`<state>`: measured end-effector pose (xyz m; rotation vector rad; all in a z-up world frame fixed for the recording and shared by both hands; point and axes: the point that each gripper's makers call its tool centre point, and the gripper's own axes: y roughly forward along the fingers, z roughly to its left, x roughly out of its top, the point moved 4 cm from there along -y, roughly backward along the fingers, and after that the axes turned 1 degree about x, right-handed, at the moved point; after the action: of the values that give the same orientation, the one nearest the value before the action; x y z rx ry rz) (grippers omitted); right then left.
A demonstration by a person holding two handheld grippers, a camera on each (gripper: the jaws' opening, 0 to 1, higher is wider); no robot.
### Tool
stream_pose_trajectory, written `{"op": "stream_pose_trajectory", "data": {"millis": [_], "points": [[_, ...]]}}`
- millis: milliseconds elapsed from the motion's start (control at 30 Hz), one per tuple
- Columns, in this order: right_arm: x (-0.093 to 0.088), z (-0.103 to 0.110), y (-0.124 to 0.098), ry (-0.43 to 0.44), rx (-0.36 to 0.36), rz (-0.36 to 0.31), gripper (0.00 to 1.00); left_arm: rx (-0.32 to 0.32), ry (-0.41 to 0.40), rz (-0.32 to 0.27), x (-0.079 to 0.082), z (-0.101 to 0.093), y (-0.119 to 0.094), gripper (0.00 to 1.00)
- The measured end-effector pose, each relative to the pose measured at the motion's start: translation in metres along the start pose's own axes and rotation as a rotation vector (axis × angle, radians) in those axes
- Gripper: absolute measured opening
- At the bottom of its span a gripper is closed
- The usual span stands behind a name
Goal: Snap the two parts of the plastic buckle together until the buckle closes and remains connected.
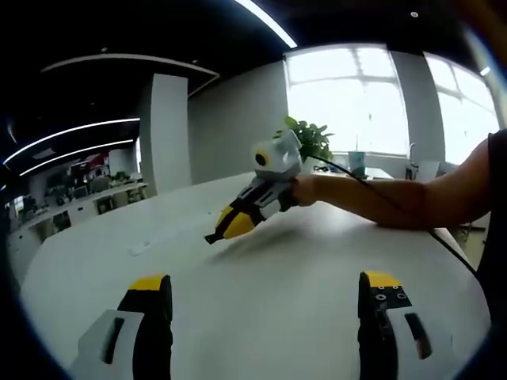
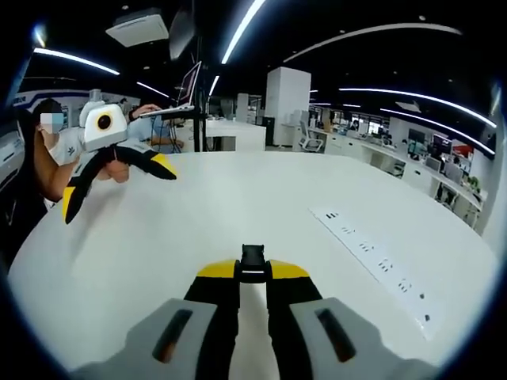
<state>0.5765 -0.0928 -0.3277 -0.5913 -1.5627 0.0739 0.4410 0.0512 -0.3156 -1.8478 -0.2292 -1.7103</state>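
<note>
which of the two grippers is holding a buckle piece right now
The right gripper: its jaws are pinched on a small black buckle piece. The left gripper has its jaws wide apart with nothing between them.

Surface (image 2: 198, 214): large white top with rounded edge, matte, faint reflections from ceiling lights. In the left gripper view the surface (image 1: 301, 269) carries a soft shadow under the other tongs. A long flush strip of power outlets (image 2: 372, 257) lies in the surface on the right, running from near to far. In the left gripper view, a small pale mark (image 1: 139, 248) sits on the left part; too blurred to identify. At the far edge of the surface, a potted green plant (image 1: 310, 138) stands before the windows.
</note>
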Motion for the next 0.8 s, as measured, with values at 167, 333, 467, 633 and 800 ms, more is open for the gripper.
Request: {"op": "stream_pose_trajectory", "data": {"millis": [167,333,467,633,800], "points": [[-0.002,-0.004,-0.004,0.014,-0.009,-0.005,0.10,-0.007,0.010,0.015,-0.002,-0.003,0.003,0.99],[0.003,-0.014,0.003,0.001,-0.011,-0.006,0.10,-0.007,0.008,0.026,-0.005,-0.002,0.003,0.99],[0.002,-0.013,0.007,0.006,0.003,0.001,0.10,0.016,0.024,0.049,-0.009,0.001,0.004,0.99],[-0.001,-0.017,0.003,0.008,-0.007,0.007,0.10,0.008,0.019,0.047,-0.008,-0.001,0.004,0.99],[0.000,-0.018,0.001,0.002,-0.017,0.010,0.10,0.003,0.016,0.048,-0.008,-0.002,0.004,0.99]]}}
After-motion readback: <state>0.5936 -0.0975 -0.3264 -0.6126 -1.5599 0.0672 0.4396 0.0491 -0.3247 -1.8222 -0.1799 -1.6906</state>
